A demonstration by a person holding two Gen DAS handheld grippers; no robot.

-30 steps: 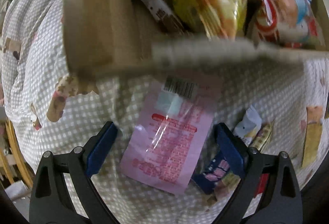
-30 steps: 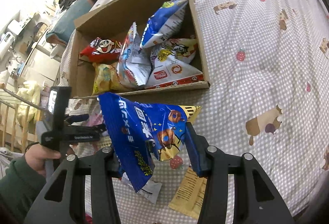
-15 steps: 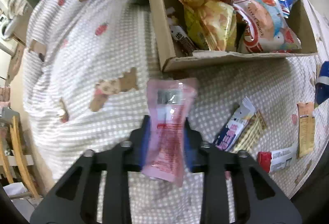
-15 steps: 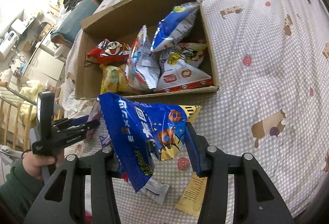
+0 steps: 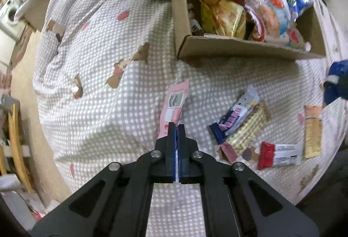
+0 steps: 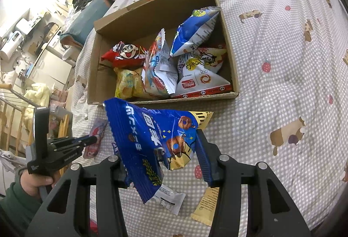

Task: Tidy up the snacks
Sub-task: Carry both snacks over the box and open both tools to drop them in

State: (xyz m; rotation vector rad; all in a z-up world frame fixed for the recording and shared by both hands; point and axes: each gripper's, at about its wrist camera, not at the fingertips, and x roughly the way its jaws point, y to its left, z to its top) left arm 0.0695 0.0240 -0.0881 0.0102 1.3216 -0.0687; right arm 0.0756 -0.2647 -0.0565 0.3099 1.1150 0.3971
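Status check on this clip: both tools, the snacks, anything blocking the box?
Left tool shut on pink packet, lifted off the bedspread. Right tool shut on blue snack bag. Cardboard box part full, nothing blocking.

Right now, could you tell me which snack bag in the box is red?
The red bag with the cartoon face, at the box's back left; its neighbours are yellow, blue or white.

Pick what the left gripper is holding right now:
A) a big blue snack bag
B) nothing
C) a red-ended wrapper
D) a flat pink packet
D: the left gripper is shut on the pink packet, which sticks out past its tips above the checked bedspread.
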